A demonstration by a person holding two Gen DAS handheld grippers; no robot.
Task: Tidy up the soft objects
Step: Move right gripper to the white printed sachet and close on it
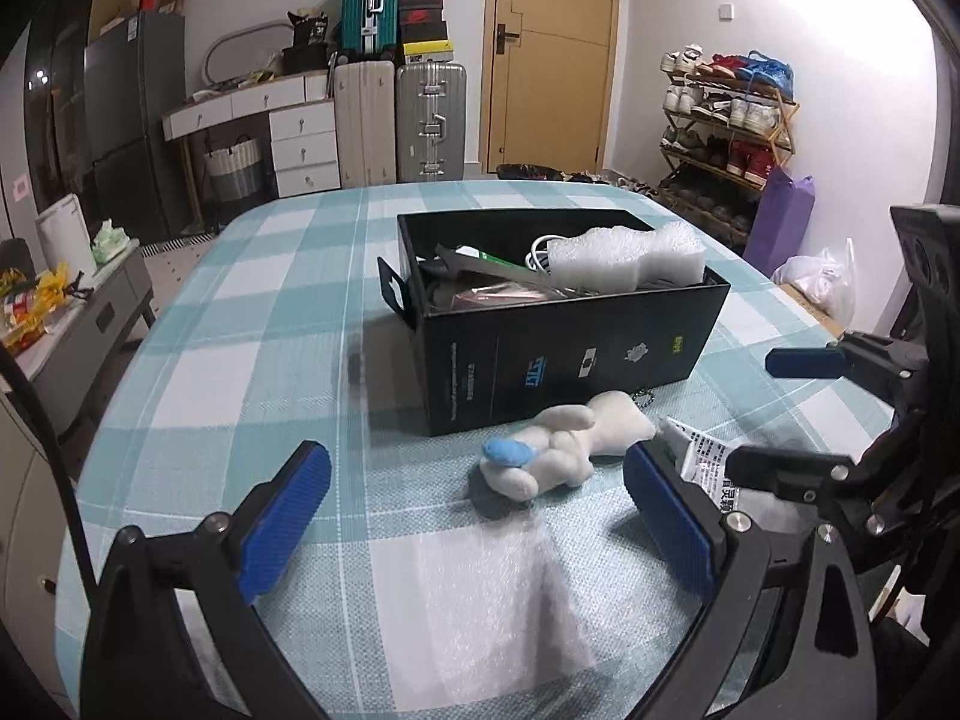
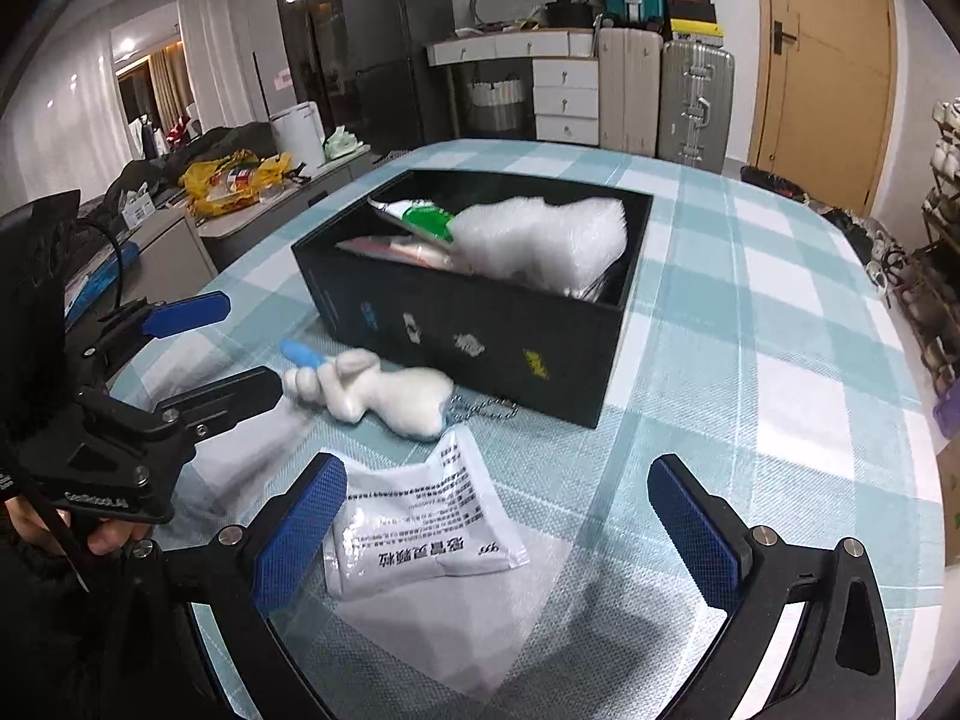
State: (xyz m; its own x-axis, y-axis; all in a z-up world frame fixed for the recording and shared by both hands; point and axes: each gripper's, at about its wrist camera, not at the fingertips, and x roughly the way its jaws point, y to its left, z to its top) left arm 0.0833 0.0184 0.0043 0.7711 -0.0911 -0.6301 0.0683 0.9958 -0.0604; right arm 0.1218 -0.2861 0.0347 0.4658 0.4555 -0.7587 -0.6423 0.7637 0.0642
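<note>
Here we see the white plush keychain (image 1: 564, 447) lying on the checked tablecloth (image 1: 252, 372), just beside the near wall of the black box (image 1: 576, 354). We hold the left gripper (image 1: 477, 525) before it, fingers apart and empty. Only the right wrist view shows the whole white sachet (image 2: 420, 516) between the spread, empty fingers of the right gripper (image 2: 498, 528). White foam (image 2: 540, 240) fills the box. Suitcases (image 1: 429, 120) and a shoe rack (image 1: 726, 120) stand far behind.

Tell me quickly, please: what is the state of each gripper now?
Left gripper: open, holding nothing; the plush toy lies on the table ahead of it.
Right gripper: open, holding nothing; the white sachet lies flat between its fingers.
</note>
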